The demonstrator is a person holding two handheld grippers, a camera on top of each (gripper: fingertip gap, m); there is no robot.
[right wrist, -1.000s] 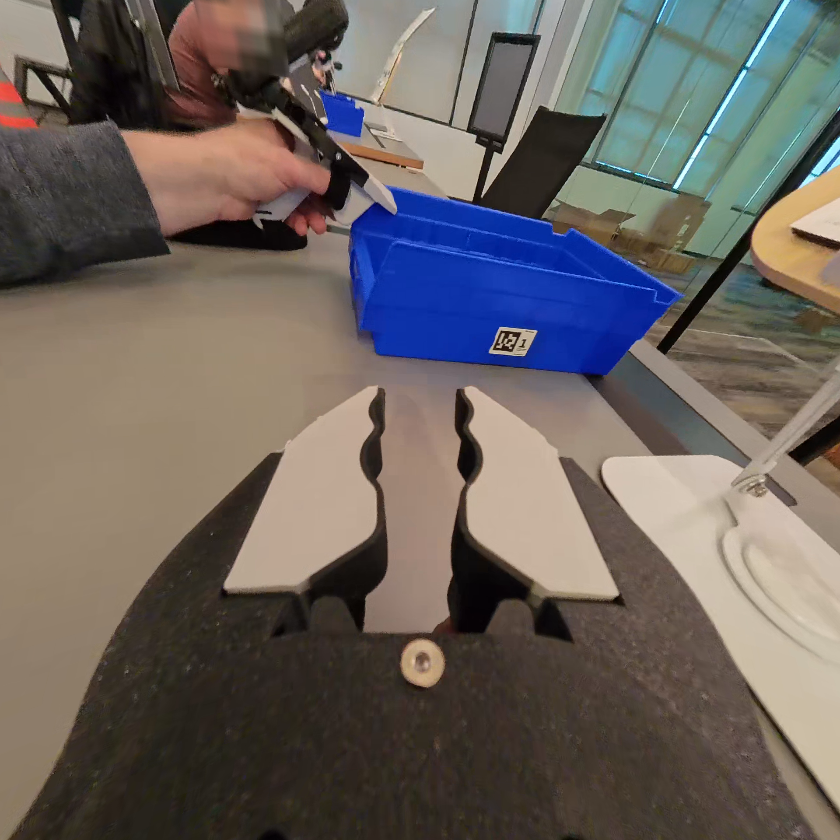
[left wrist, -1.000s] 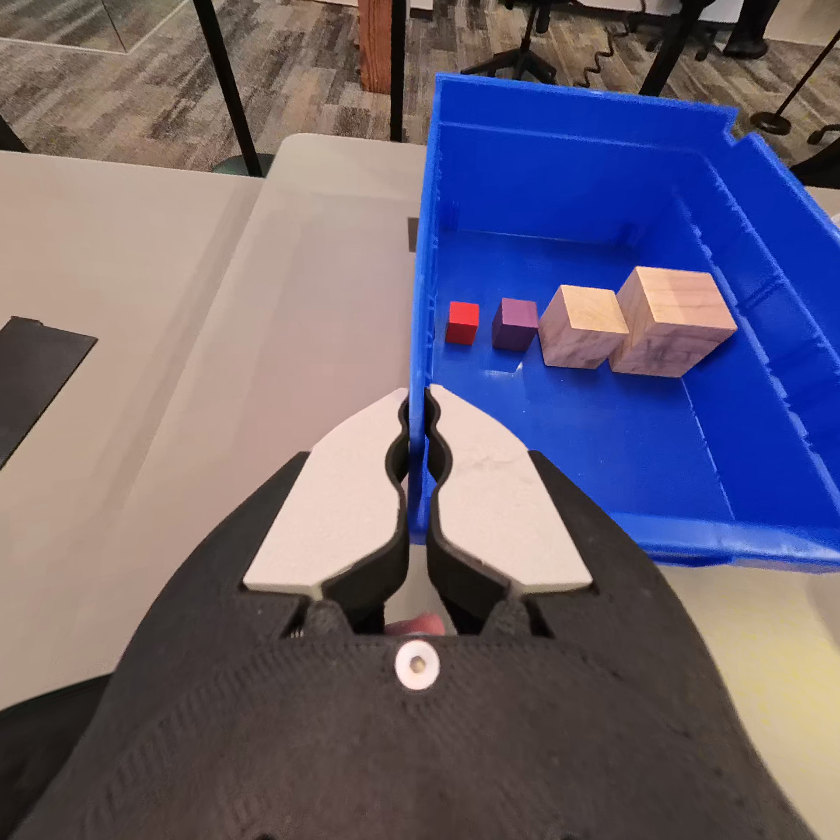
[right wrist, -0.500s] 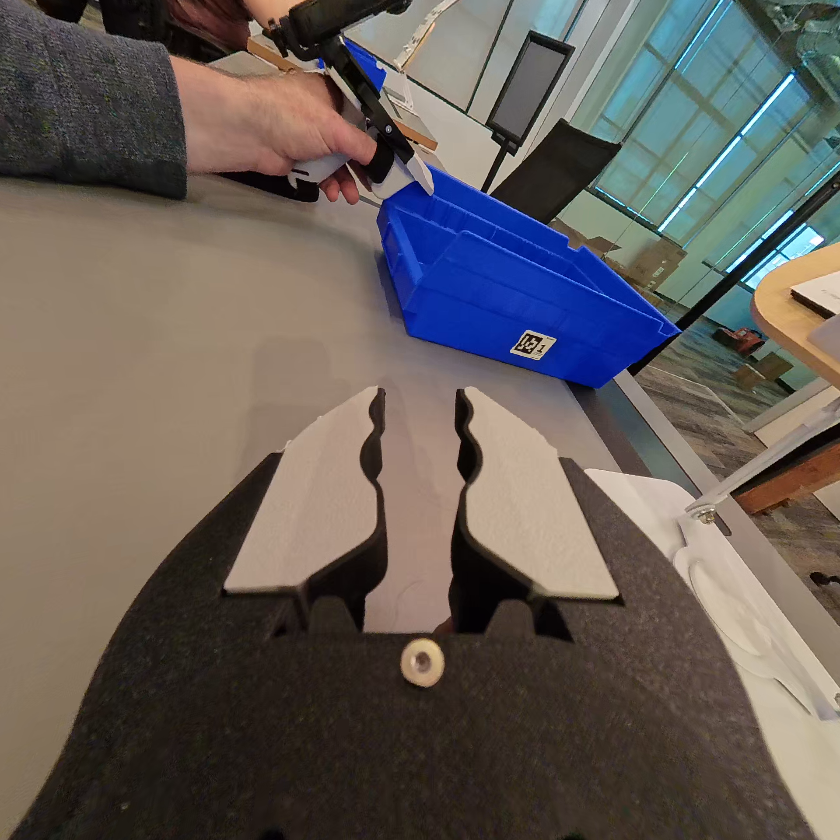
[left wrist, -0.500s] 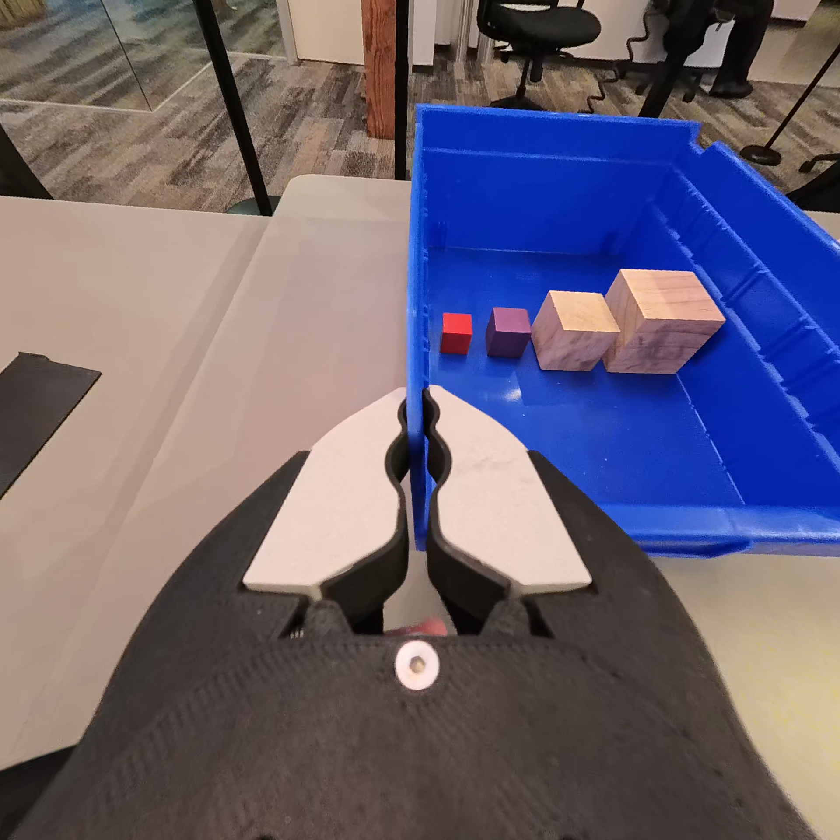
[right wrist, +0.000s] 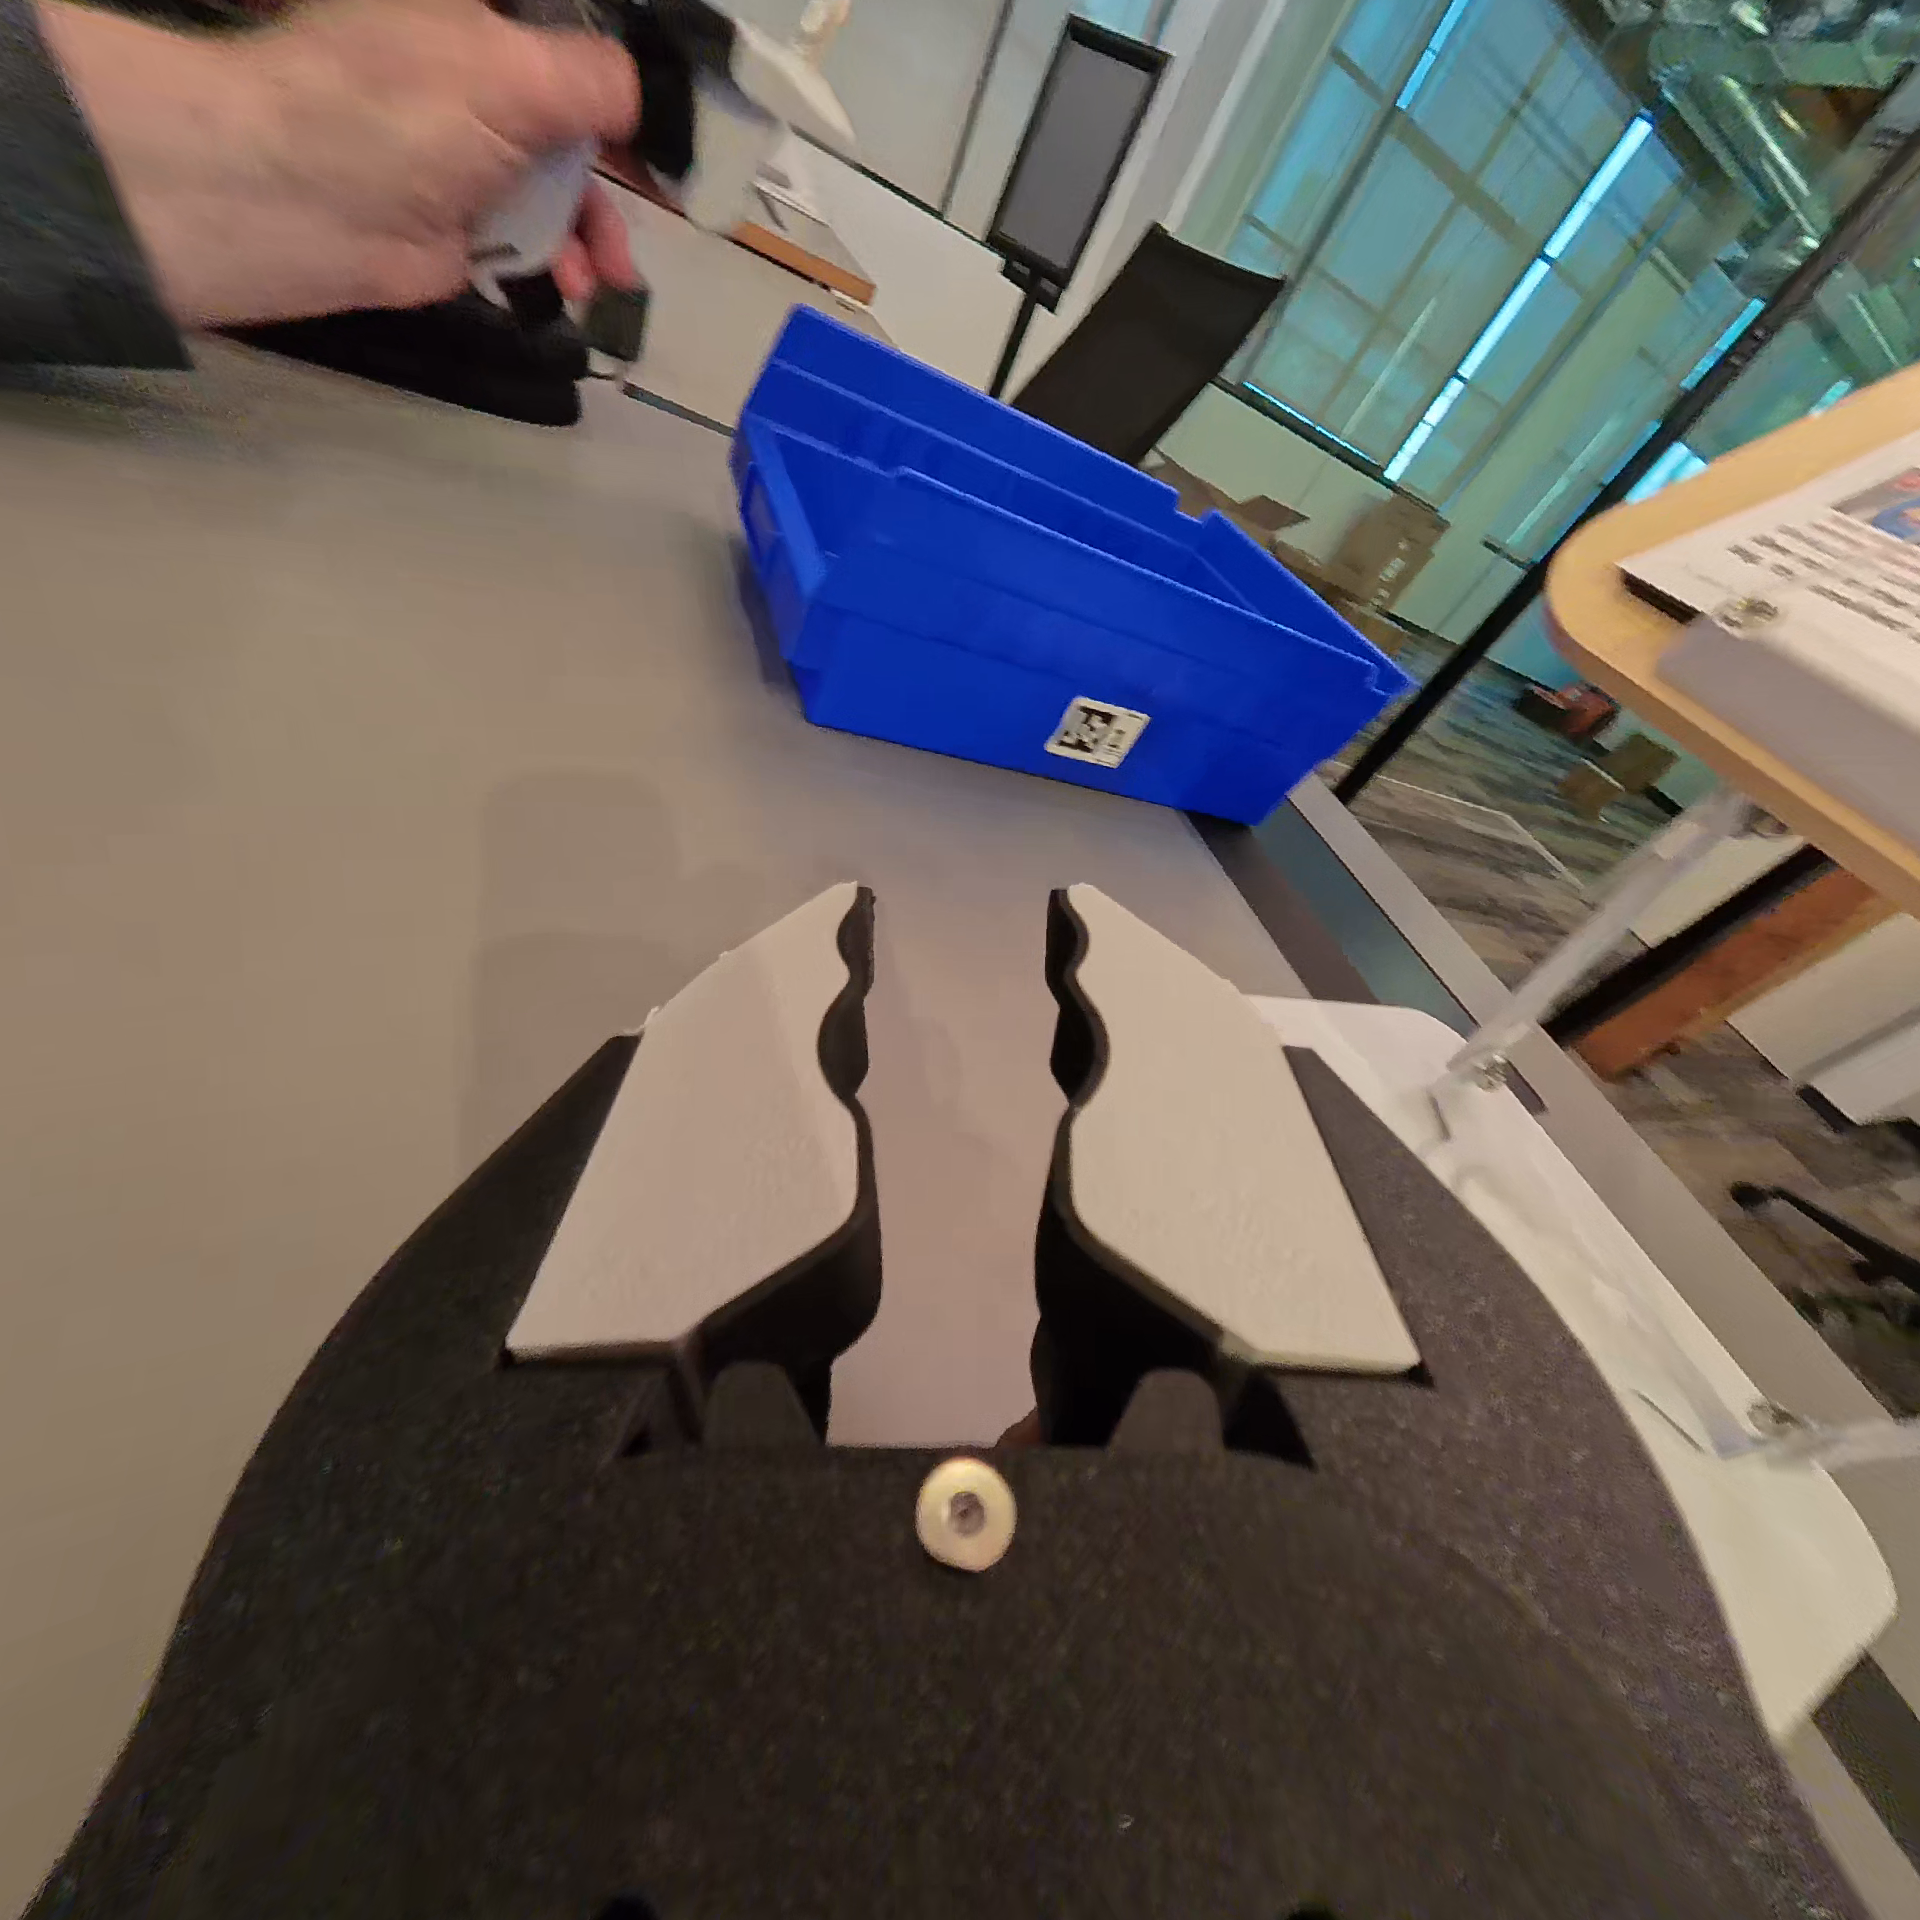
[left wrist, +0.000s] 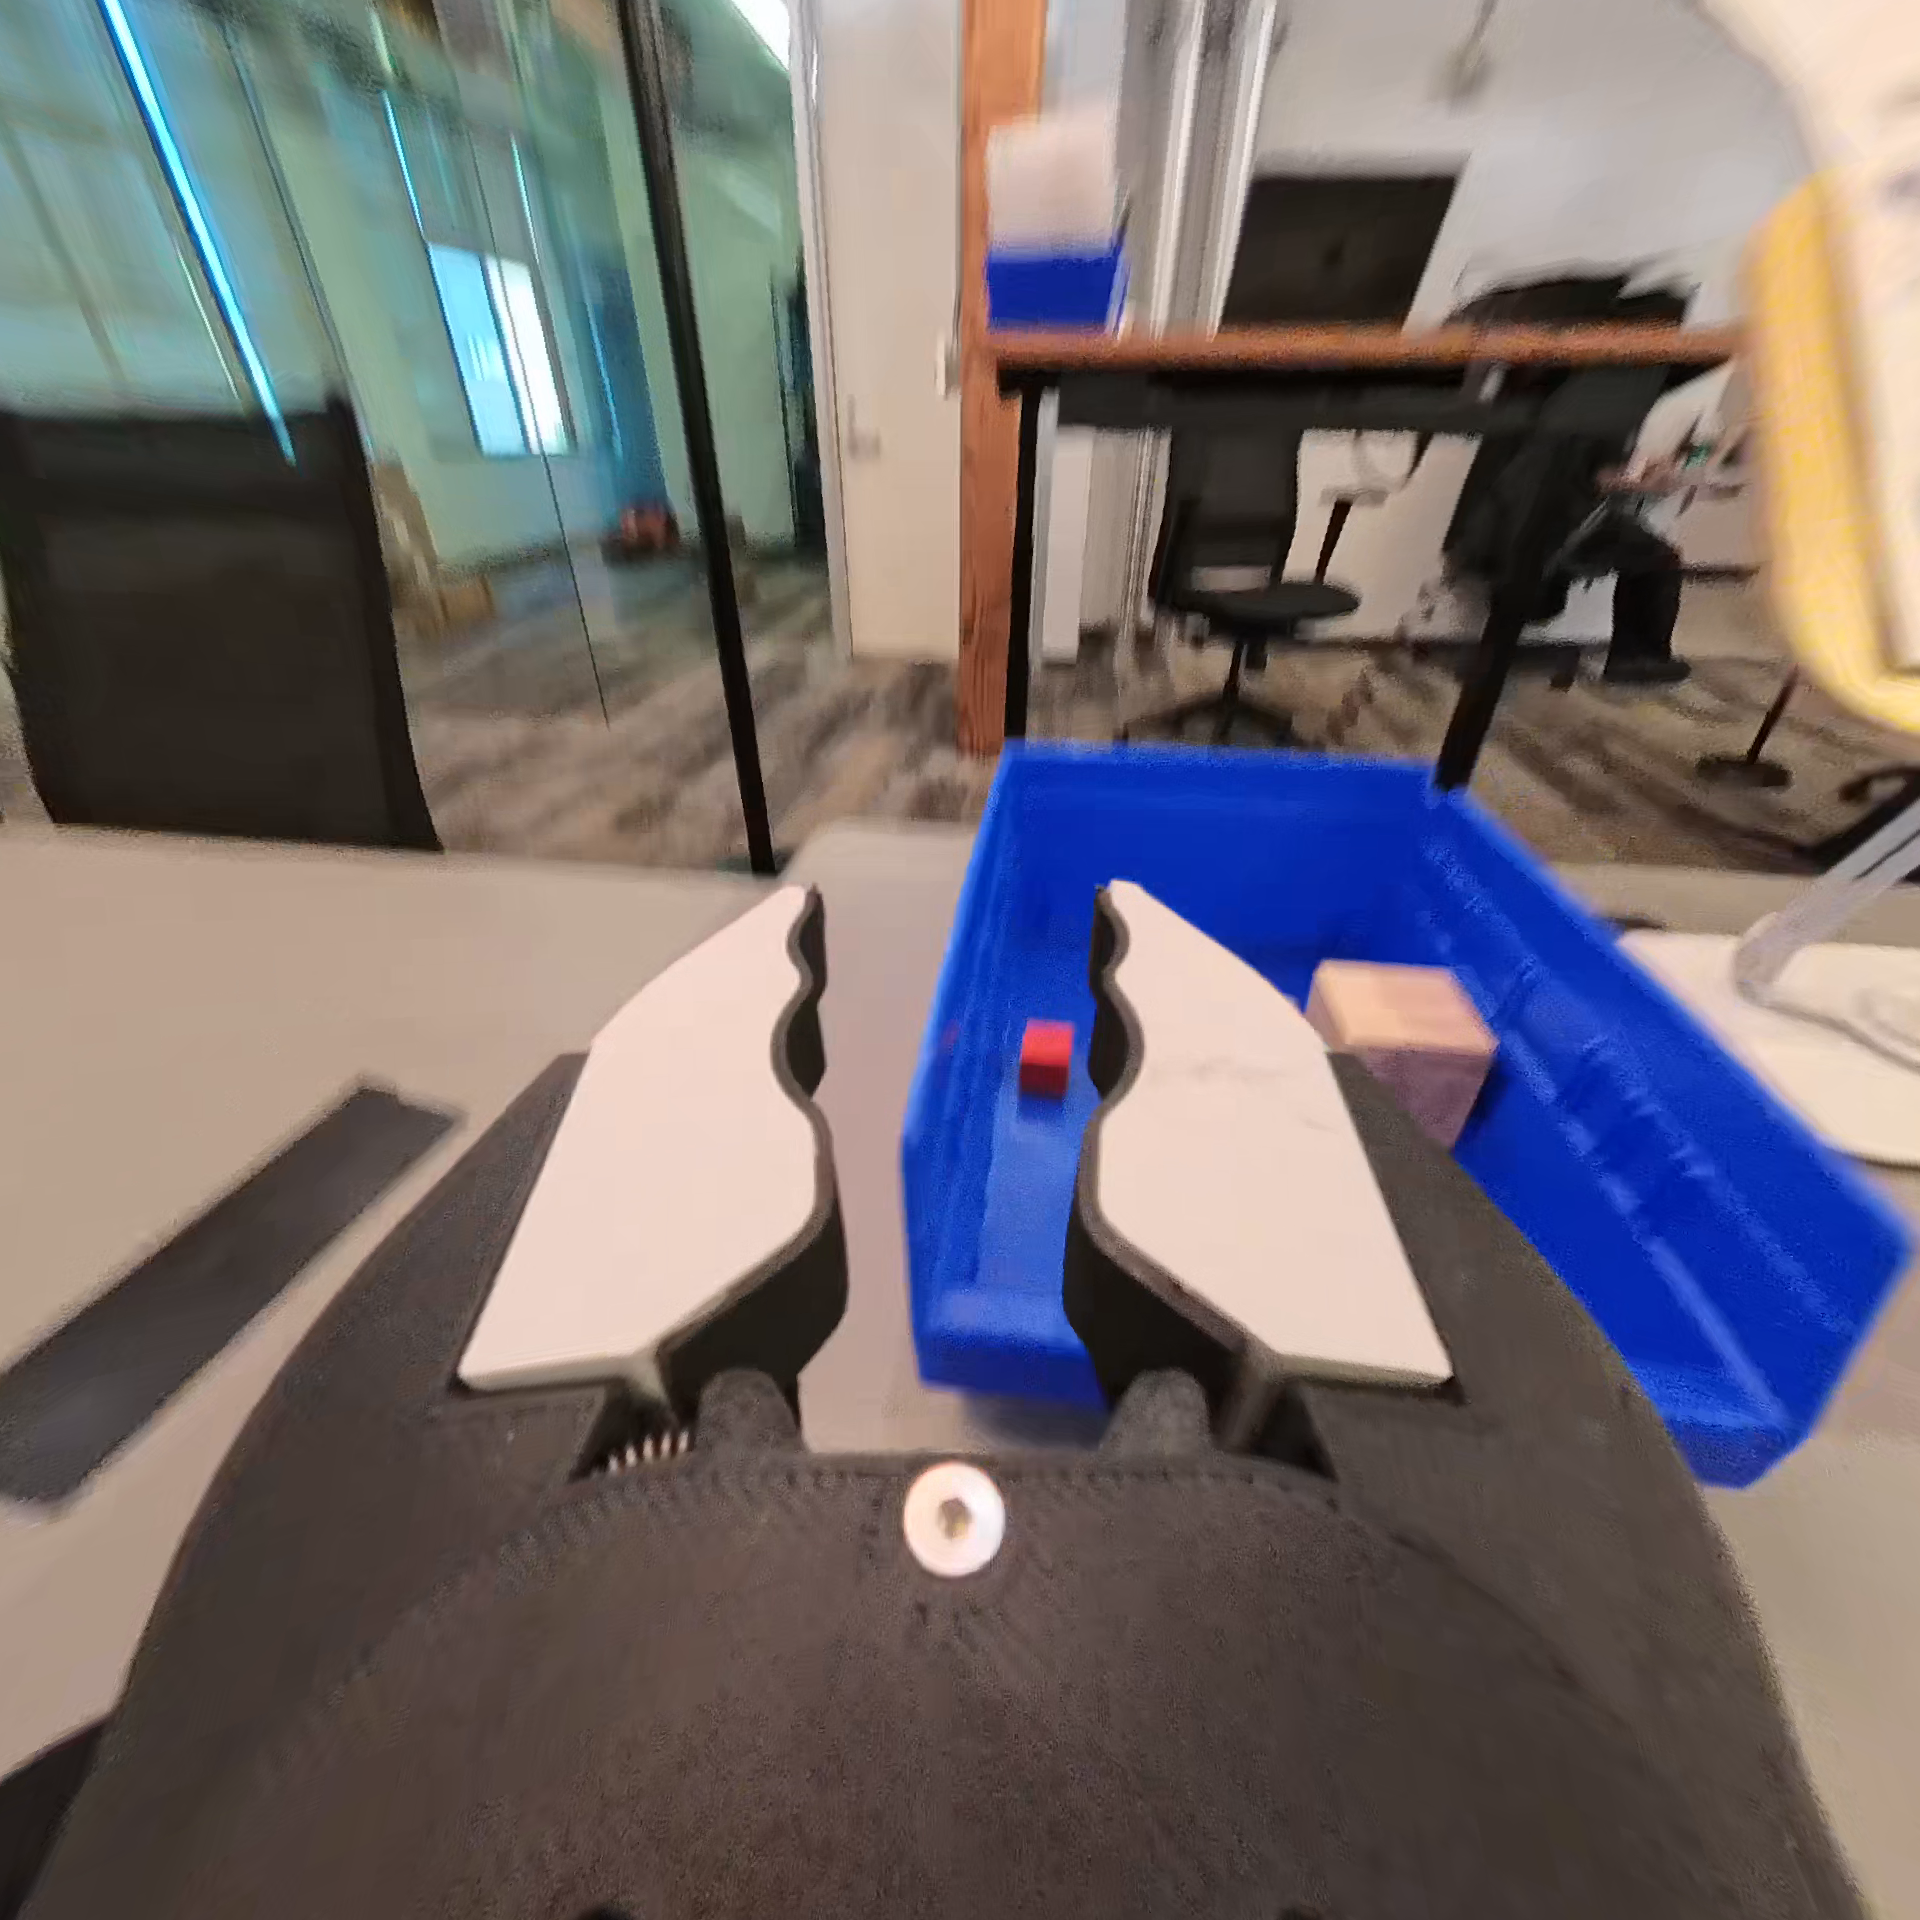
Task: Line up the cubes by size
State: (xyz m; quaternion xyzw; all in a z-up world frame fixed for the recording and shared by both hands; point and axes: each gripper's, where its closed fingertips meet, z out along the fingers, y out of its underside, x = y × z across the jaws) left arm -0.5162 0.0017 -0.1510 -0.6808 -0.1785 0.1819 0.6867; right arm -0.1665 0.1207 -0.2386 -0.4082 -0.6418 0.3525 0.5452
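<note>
The blue bin (left wrist: 1558,1122) stands on the grey table. In it I see a small red cube (left wrist: 1044,1057) near the left wall and a large wooden cube (left wrist: 1397,1023) to its right. My right finger (left wrist: 1226,1164) hides the stretch of the row between them. My left gripper (left wrist: 958,891) is open and empty, drawn back from the bin's near left corner. In the right wrist view it shows blurred in a hand (right wrist: 343,156) at the top left, clear of the bin (right wrist: 1039,623). My right gripper (right wrist: 958,894) is open and empty, low over the bare table in front of the bin.
A black strip (left wrist: 208,1278) lies on the table at the left. A white base with a clear stand (right wrist: 1558,1299) sits right of my right gripper, by the table's dark edge (right wrist: 1382,935). A wooden tabletop (right wrist: 1714,665) juts in at the far right. Left tips to right tips: about 40 centimeters.
My left gripper was shut on the bin's left wall; it has opened, let go and drawn back and up. The right gripper stays open and has shifted only a little.
</note>
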